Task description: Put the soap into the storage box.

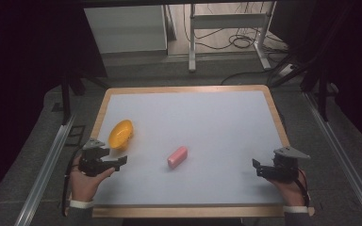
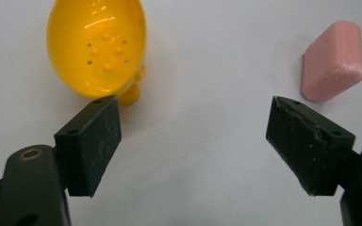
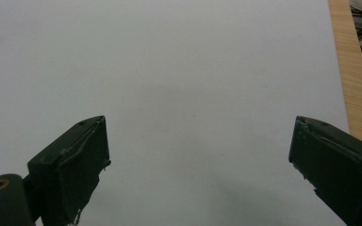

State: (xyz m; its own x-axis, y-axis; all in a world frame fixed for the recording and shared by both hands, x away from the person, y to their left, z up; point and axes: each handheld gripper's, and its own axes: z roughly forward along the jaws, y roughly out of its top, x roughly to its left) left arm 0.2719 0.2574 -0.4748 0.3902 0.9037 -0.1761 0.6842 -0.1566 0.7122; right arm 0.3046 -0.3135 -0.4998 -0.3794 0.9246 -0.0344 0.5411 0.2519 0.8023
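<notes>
A yellow perforated bowl-shaped dish (image 1: 120,133) (image 2: 98,47) rests on the white table top at the left. A pink bar of soap (image 1: 177,157) (image 2: 334,62) lies near the middle. My left gripper (image 1: 121,162) (image 2: 193,141) is open at the front left, just in front of the yellow dish, with nothing between its jaws. In the left gripper view the dish is ahead to the left and the soap ahead to the right. My right gripper (image 1: 256,166) (image 3: 198,160) is open at the front right over bare table, holding nothing.
The white table top (image 1: 202,122) has a wooden rim (image 1: 184,88) (image 3: 353,75). Beyond the far edge stand a white cabinet (image 1: 125,28) and a desk frame (image 1: 226,28) with cables on the floor. Metal rails (image 1: 47,165) run along both sides.
</notes>
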